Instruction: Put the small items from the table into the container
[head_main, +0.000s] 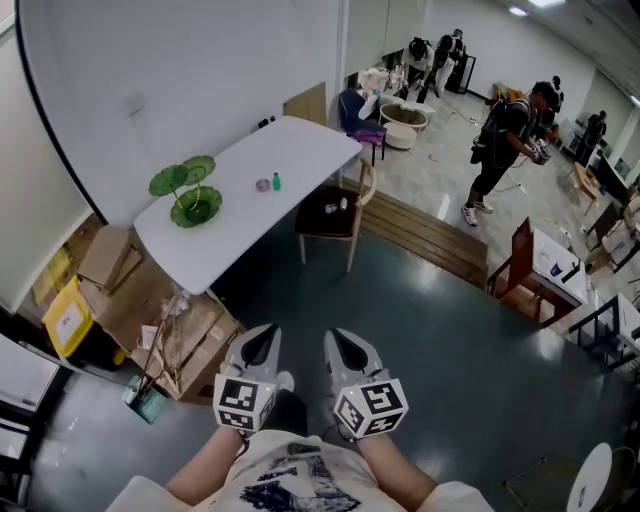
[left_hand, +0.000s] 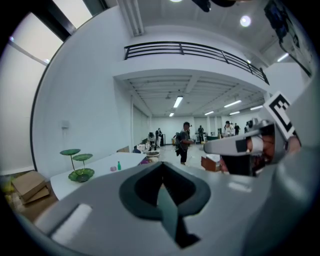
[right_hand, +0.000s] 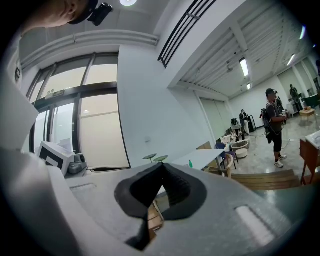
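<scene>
A white table (head_main: 250, 210) stands ahead by the wall. On it sit a small green bottle (head_main: 276, 181) and a small pink item (head_main: 263, 185), with a green tiered leaf-shaped dish (head_main: 190, 195) to their left. The left gripper view shows the same dish (left_hand: 79, 165) and bottle (left_hand: 119, 165) far off. My left gripper (head_main: 265, 340) and right gripper (head_main: 345, 343) are held side by side low in the head view, well short of the table. Both are shut with nothing between their jaws.
A wooden chair (head_main: 335, 215) stands at the table's right side. Cardboard boxes (head_main: 150, 300) are piled on the floor in front of the table, with a yellow bin (head_main: 65, 320) at left. A low wooden platform (head_main: 430, 240) lies to the right. People stand in the background (head_main: 505, 145).
</scene>
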